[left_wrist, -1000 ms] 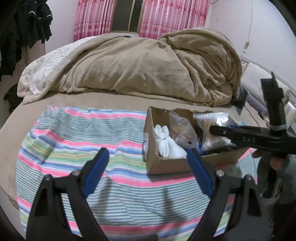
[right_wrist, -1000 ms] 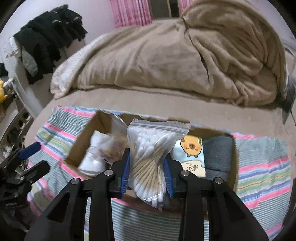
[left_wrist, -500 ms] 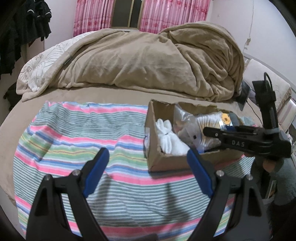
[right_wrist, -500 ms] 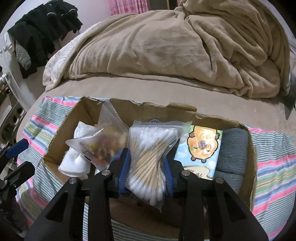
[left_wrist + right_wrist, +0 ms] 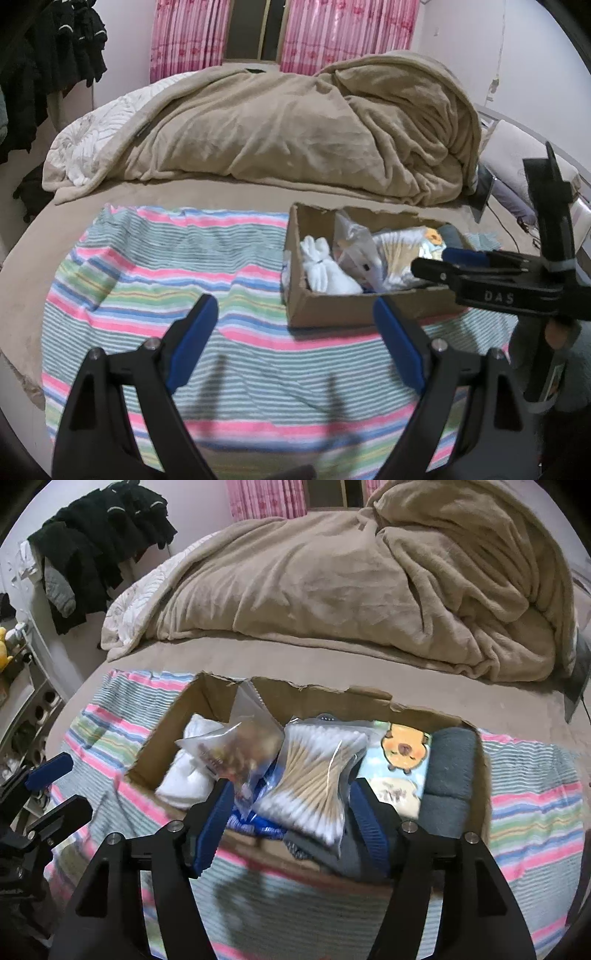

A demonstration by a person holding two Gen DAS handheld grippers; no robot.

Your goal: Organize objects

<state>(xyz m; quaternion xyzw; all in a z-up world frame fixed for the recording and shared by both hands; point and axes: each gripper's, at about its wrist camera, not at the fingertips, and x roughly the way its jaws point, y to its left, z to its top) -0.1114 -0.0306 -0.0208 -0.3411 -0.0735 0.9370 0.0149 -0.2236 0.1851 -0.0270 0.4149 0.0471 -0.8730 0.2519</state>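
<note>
Both grippers are spread wide: right gripper (image 5: 291, 823) is held over the cardboard box (image 5: 207, 698), where the cotton swab bag (image 5: 314, 775) lies unclamped; left gripper (image 5: 295, 343) is held above the striped cloth (image 5: 147, 266).

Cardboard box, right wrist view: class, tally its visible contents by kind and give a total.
Inside the cardboard box:
Clear plastic bags: 2, cotton swabs bag, snack bag
Rolled cloths: 2, white roll, grey roll
Cartoon tissue pack: 1
Blue packet: 1
Total: 6
</note>
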